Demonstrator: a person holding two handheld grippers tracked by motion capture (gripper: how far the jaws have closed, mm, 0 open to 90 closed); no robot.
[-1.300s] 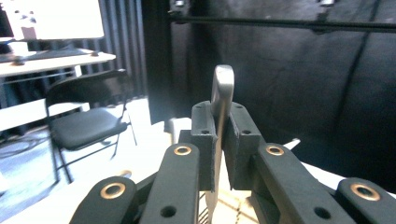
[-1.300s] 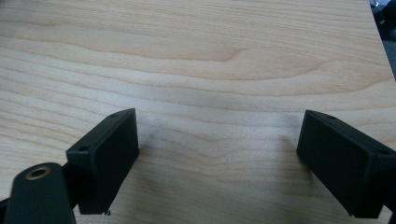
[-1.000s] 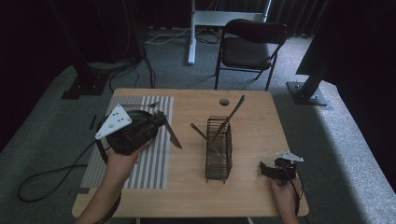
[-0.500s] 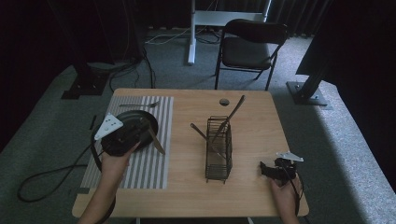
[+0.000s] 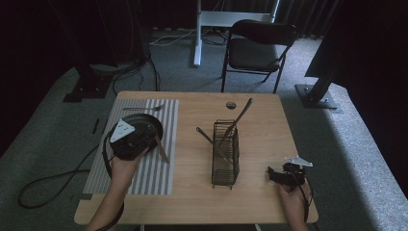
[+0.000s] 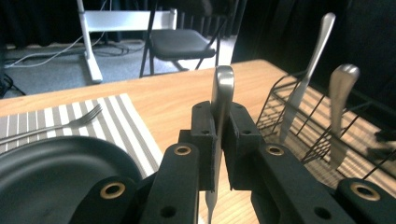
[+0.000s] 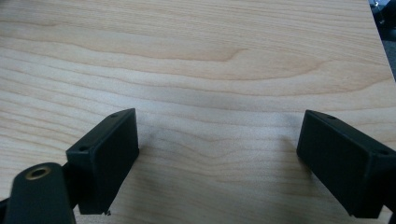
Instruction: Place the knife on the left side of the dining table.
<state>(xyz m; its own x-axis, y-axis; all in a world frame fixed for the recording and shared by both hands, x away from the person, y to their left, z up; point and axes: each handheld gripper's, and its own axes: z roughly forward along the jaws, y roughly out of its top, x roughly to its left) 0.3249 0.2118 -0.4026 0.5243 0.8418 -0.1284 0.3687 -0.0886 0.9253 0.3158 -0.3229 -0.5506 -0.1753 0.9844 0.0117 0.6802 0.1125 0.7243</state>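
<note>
- Left gripper (image 6: 219, 154) clamps a table knife (image 6: 221, 100) mid-length; in its own view, jaws tight on the flat sides, handle end up past the pads, blade tip dropping out of frame below.
- High view: knife (image 5: 160, 147) hangs just at the right edge of the black plate (image 5: 144, 122), over the striped placemat (image 5: 166, 120); long axis slants, handle toward plate rim, tip toward the person.
- Landmark = plate: fork (image 5: 144, 108) lies on the mat beyond its far rim; wire cutlery caddy (image 5: 226, 154) w/ two utensils sits well to its right.
- Key relation, my read: free mat strip right of plate lies directly under the knife, so next move prob. calls for leveling the blade parallel to the plate edge.
- Right gripper (image 7: 217, 161) w/ jaws spread wide, nothing between, only bare tabletop (image 7: 210, 56); far right of plate, past caddy, so left hand is the nearer one.
</note>
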